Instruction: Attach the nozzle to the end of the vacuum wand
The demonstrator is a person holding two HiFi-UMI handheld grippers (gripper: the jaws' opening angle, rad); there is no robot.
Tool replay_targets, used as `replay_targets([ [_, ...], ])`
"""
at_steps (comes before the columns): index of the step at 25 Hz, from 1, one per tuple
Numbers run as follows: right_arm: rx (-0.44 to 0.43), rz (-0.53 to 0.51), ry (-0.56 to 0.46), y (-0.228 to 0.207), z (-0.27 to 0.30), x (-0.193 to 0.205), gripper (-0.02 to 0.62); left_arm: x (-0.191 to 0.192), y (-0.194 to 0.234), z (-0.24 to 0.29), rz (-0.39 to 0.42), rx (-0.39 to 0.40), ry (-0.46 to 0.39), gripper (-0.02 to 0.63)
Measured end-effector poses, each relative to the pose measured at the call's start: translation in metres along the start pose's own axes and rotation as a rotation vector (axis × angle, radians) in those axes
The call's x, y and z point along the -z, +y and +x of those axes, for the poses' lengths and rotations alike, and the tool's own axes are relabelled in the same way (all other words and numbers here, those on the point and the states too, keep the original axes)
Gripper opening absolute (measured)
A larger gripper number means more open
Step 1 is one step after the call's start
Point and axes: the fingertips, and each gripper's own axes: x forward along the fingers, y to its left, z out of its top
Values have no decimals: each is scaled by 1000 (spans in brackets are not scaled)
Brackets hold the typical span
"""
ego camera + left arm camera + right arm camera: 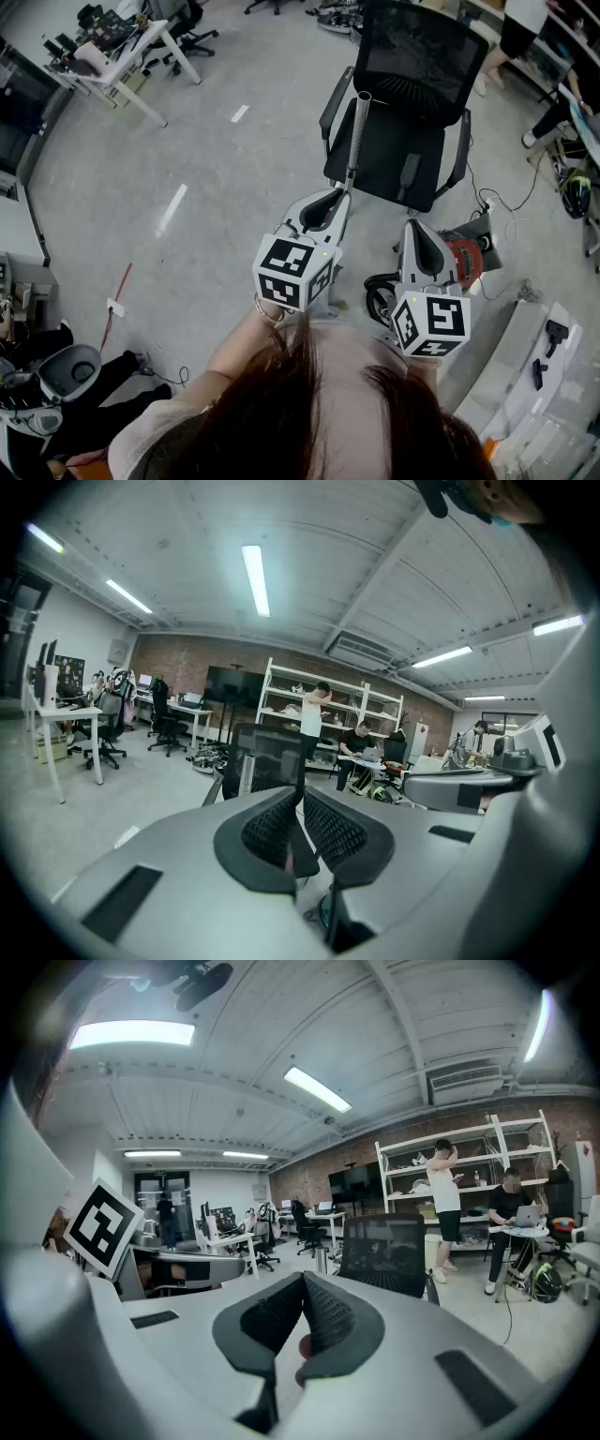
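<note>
Left tool (302,795) and right tool (302,1281) closed and empty; nozzle (410,175) on chair seat (375,155) in head view alone

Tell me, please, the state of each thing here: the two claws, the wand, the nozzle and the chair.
left claw: shut, empty.
right claw: shut, empty.
vacuum wand: upright against the chair, upper end bare, not held.
nozzle: lying on the chair seat, apart from the wand.
office chair: upright, nobody sitting in it.
</note>
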Motion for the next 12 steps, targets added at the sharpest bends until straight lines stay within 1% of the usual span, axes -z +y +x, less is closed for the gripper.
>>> replay_targets([
  [5,-5,7,2,-3,9,-2,25,-4,5,10,-1,4,4,37],
  [9,-27,20,-6,0,16,-4,25,-8,13,18,4,9,5,38],
  [12,-21,30,-7,0,22,-6,25,-11,19,23,5,18,9,38],
])
